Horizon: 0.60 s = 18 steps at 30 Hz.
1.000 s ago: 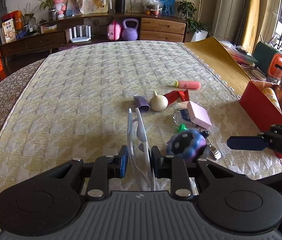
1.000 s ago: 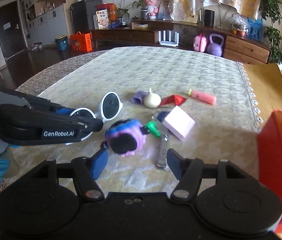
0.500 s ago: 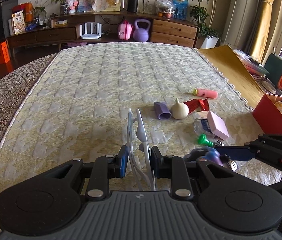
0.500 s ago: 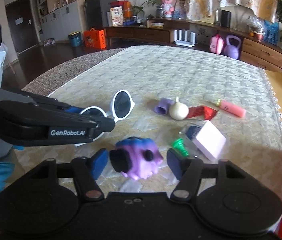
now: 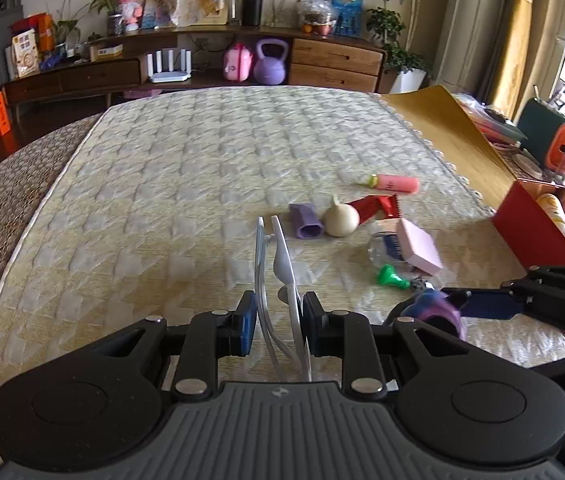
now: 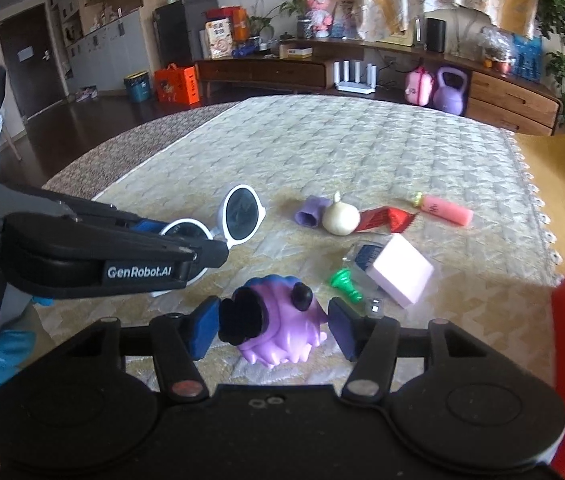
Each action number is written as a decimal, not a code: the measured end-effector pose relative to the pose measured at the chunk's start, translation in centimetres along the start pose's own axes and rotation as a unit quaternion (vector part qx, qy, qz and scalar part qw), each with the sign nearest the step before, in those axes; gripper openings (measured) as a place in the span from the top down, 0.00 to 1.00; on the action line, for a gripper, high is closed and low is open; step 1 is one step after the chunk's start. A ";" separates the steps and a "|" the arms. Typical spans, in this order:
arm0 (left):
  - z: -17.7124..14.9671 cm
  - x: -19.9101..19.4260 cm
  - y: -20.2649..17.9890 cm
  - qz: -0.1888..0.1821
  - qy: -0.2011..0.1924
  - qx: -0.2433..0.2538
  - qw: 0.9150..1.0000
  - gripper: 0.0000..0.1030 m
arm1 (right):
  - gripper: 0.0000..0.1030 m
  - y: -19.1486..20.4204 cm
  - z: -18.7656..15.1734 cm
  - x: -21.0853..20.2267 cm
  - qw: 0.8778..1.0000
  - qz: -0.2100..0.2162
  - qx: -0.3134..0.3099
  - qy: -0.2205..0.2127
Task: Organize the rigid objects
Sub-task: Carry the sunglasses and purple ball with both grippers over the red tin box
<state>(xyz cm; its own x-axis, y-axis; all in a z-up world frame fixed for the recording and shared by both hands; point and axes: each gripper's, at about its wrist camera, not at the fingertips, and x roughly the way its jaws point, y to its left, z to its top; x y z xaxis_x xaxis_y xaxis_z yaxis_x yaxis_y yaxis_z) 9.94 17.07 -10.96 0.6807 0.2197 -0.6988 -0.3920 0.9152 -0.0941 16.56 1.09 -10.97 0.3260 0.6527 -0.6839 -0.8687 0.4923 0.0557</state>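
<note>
My left gripper (image 5: 276, 320) is shut on folded white sunglasses (image 5: 278, 264), which stick out ahead of it above the quilted tabletop (image 5: 186, 200). The right wrist view shows them from the side, sunglasses (image 6: 242, 214) in the left gripper (image 6: 186, 240), with a blue-gloved hand behind. A purple-and-blue spiky toy (image 6: 278, 328) with black knobs sits between the jaws of my right gripper (image 6: 272, 320). Those jaws are closing; the left pad is at the toy's black knob and a thin gap shows at the right pad. In the left wrist view the toy (image 5: 430, 308) is blurred beside the right gripper (image 5: 478, 304).
Beyond the toy lie a green piece (image 6: 344, 282), a metal clipper (image 6: 374, 306), a pink block (image 6: 400, 274), a cream bulb (image 6: 340, 218), a small purple tube (image 6: 310, 216), a red wrapper (image 6: 386, 218) and a pink marker (image 6: 446, 210). A red box (image 5: 530, 228) stands at the right edge.
My right gripper has come forward until the purple toy sits between its jaws, and the jaws have narrowed. The left gripper keeps its hold on the sunglasses in about the same place.
</note>
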 end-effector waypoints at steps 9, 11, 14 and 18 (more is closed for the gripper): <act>0.8 -1.8 -3.2 -0.028 -0.005 0.024 0.999 0.76 | 0.44 -2.7 -0.2 -5.8 0.998 -0.034 0.037 -0.034; 1.1 -2.2 -4.3 -0.036 -0.007 0.033 0.999 0.76 | 0.44 -3.4 -0.2 -7.2 0.997 -0.045 0.042 -0.042; 1.5 -3.0 -6.1 -0.049 -0.011 0.049 0.998 0.76 | 0.44 -4.5 -0.3 -9.1 0.996 -0.056 0.051 -0.056; 1.9 -3.7 -8.7 -0.070 -0.013 0.068 0.995 0.76 | 0.44 -6.3 -0.5 -11.4 0.993 -0.072 0.063 -0.072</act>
<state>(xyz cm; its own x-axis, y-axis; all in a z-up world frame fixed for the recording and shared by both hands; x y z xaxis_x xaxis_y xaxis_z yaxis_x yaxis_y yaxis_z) 12.01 8.93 -6.15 0.7388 0.0939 -0.6673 -0.2061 0.9743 -0.0911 18.10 -9.71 -3.94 0.5017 0.6412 -0.5807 -0.7583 0.6490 0.0615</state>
